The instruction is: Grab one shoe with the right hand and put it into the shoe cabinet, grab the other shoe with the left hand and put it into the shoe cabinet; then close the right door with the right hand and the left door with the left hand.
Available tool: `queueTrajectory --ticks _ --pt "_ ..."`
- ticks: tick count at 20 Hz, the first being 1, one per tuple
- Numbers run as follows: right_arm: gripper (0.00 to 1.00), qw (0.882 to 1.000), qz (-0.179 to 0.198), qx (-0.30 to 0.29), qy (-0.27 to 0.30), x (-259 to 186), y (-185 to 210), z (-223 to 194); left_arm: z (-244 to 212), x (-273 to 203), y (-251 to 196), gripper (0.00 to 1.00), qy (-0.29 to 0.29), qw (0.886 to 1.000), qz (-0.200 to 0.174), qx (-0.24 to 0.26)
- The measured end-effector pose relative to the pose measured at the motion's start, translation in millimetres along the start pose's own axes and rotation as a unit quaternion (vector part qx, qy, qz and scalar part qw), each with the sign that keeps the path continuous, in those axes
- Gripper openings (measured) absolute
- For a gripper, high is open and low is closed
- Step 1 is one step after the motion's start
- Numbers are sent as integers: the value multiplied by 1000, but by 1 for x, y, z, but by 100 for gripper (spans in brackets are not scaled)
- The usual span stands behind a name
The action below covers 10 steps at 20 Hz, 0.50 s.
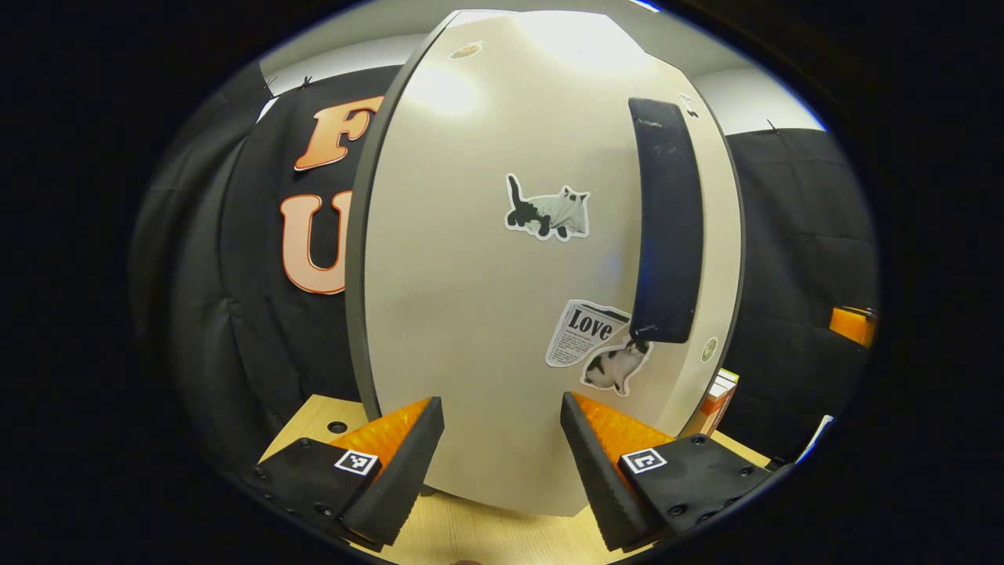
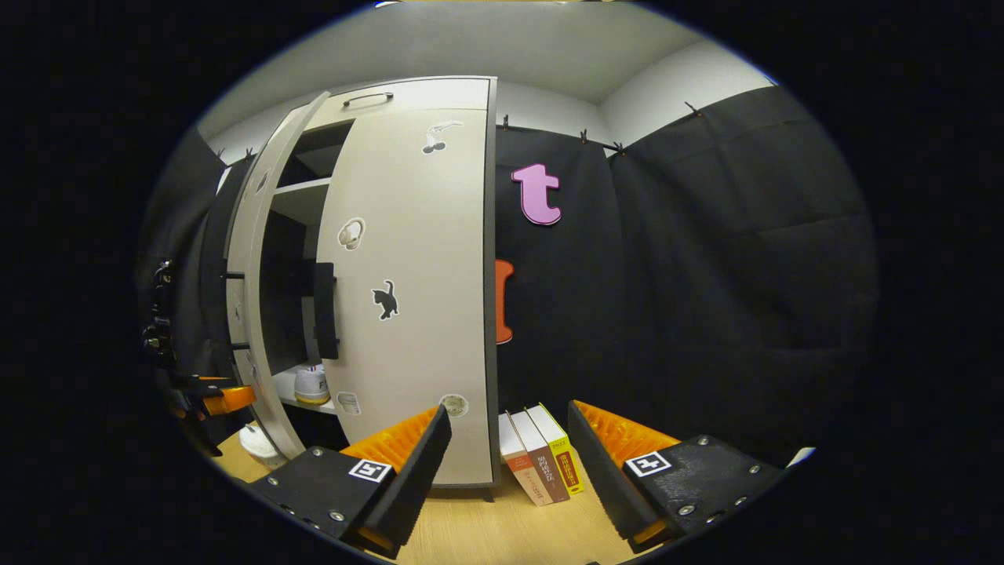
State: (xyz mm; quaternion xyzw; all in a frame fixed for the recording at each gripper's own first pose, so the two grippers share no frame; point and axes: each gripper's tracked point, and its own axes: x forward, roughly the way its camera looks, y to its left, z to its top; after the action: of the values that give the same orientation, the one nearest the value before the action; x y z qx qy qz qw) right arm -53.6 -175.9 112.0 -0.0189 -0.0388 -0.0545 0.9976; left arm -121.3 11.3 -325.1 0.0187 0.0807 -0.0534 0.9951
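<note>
Left gripper view: left door stands just beyond the left gripper's wide-spread, empty fingers.

I am reading the word "Love" in bold black letters on a newspaper-shaped sticker that is sitting low on the left door of the shoe cabinet. In the right gripper view I am seeing three books leaning beside the right door, but their spine print is coming through too small for me to make out.
</note>
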Motion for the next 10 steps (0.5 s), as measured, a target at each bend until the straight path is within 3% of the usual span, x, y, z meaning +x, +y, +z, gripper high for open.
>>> queueTrajectory --ticks 10 --pt "93 1000 -7 -3 6 12 -4 -3 1 37 -5 97 2 1000 18 10"
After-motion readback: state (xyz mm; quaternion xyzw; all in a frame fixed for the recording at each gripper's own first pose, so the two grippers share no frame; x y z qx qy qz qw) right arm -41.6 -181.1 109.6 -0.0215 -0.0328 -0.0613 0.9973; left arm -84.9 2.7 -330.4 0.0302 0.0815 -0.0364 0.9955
